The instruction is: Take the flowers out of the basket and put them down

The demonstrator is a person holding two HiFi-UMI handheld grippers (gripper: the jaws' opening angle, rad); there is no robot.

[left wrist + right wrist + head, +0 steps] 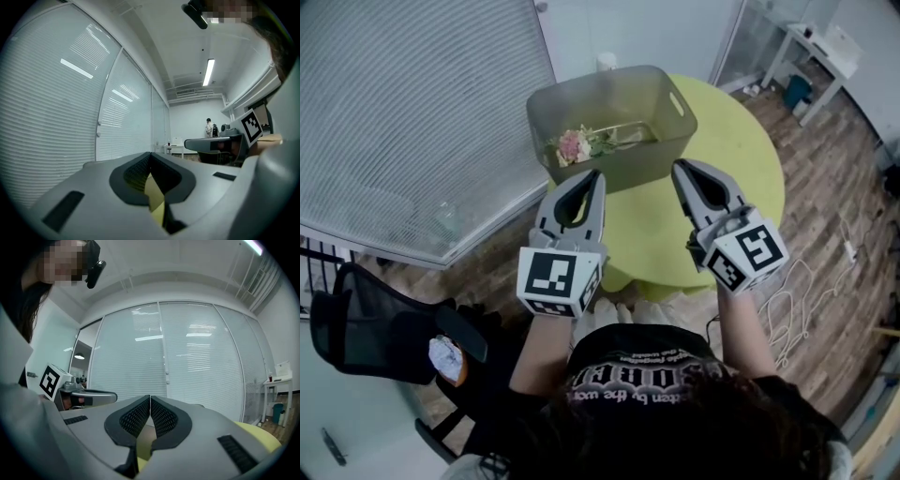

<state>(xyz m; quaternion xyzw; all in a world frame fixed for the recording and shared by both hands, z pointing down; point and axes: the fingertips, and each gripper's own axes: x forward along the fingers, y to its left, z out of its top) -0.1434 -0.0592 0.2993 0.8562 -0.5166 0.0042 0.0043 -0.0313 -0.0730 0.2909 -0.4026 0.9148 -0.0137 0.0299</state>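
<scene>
A grey plastic basket (670,117) stands on the far part of a round yellow-green table (741,178). Inside it lie flowers (575,146) with a pink bloom at the left and green stems running right. My left gripper (595,175) is held above the table's near edge, just in front of the basket, its jaws shut with nothing between them (150,157). My right gripper (679,169) is level with it to the right, also shut and empty (150,400). Both point up and away toward the basket.
A window wall with white blinds (412,112) runs along the left. A black mesh chair (375,328) stands low at the left. White cables (797,300) lie on the wooden floor to the right. A white desk (811,47) is in the far right corner.
</scene>
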